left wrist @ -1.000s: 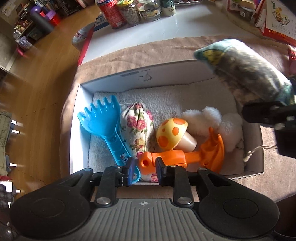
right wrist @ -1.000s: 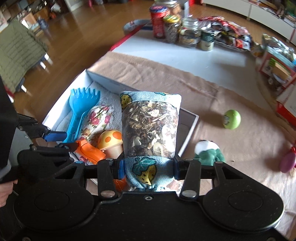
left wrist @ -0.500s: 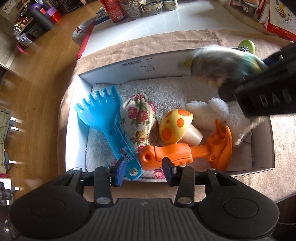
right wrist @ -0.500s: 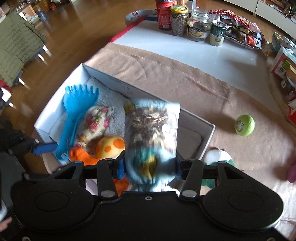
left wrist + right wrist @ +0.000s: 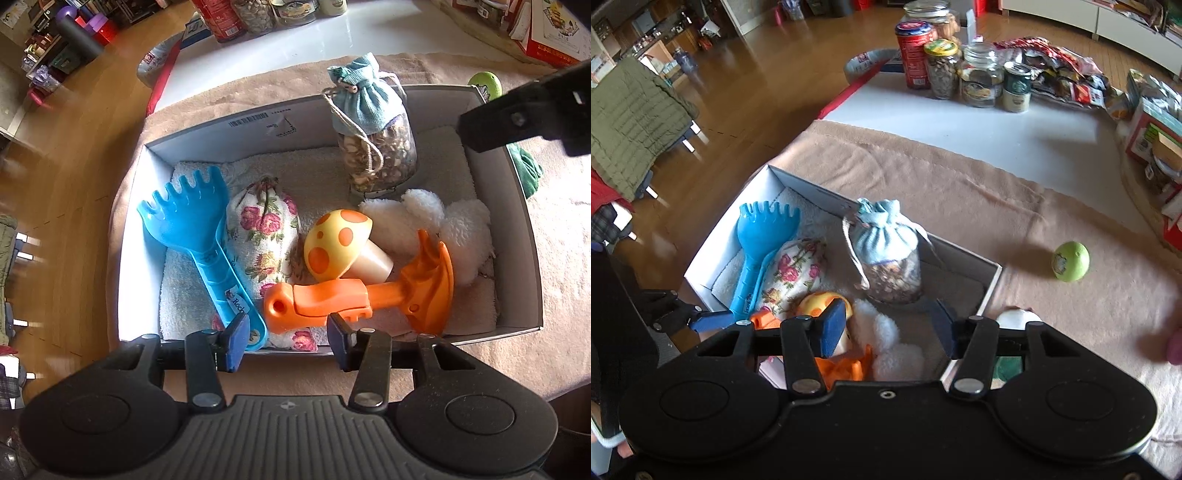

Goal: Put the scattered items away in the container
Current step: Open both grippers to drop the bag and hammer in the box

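Note:
A white box (image 5: 258, 122) holds a blue rake (image 5: 192, 221), a floral pouch (image 5: 262, 236), a spotted mushroom (image 5: 336, 243), an orange shovel (image 5: 332, 299) and a white plush (image 5: 443, 221). A blue-topped pouch of dried bits (image 5: 886, 254) stands upright against the box's far wall. My right gripper (image 5: 888, 319) hovers open over the box, with nothing between its pads. The jaws of my left gripper (image 5: 287, 330) are opening at the near wall. The shovel's handle lies between them, untouched. A green ball (image 5: 1070, 261) and a green-and-white toy (image 5: 1015, 319) lie outside on the cloth.
The box sits on a beige cloth (image 5: 960, 184) over a white table. Jars and cans (image 5: 945, 66) and snack packets stand at the table's far end, cartons (image 5: 1156, 140) at the right. A pink object (image 5: 1176, 347) shows at the right edge. Wooden floor lies to the left.
My right gripper let go of the blue-topped pouch, which now stands in the box, and drew back. My left gripper's jaws spread apart off the orange shovel's handle.

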Motion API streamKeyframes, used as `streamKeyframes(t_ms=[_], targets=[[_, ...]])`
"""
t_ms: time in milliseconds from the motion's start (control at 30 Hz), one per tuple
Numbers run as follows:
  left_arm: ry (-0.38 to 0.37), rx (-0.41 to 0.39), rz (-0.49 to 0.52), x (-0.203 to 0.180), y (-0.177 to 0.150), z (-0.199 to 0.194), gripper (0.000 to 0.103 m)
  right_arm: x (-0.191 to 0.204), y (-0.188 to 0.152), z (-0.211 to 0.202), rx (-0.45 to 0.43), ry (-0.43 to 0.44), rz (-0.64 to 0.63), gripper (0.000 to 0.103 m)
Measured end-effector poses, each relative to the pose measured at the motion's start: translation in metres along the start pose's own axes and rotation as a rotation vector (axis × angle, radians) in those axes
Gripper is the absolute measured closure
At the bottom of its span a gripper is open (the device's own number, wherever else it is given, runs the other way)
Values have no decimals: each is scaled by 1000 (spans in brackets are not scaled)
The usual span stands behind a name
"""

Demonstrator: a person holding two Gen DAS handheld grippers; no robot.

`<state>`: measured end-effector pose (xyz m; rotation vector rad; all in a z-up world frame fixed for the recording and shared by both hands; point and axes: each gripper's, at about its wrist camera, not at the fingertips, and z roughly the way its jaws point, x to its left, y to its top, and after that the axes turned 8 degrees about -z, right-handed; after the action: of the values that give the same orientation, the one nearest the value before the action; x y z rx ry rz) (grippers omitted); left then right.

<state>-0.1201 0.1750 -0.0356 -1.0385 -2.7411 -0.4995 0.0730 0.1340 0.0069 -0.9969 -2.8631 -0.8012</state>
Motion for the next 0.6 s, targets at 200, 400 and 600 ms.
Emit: streamKeyframes(t_ms=[200,400,600], targets=[[-7,-3,1,-5,-1,-4,55,-14,-15,-7,1,-4,25,50],[-9,-14,0,-13,-1,-10,53,-33,-38,-20,-11,-7,69,50],[-31,-36,1,-32,0,-24,51,-64,-78,-37,-25,-31,149,50]])
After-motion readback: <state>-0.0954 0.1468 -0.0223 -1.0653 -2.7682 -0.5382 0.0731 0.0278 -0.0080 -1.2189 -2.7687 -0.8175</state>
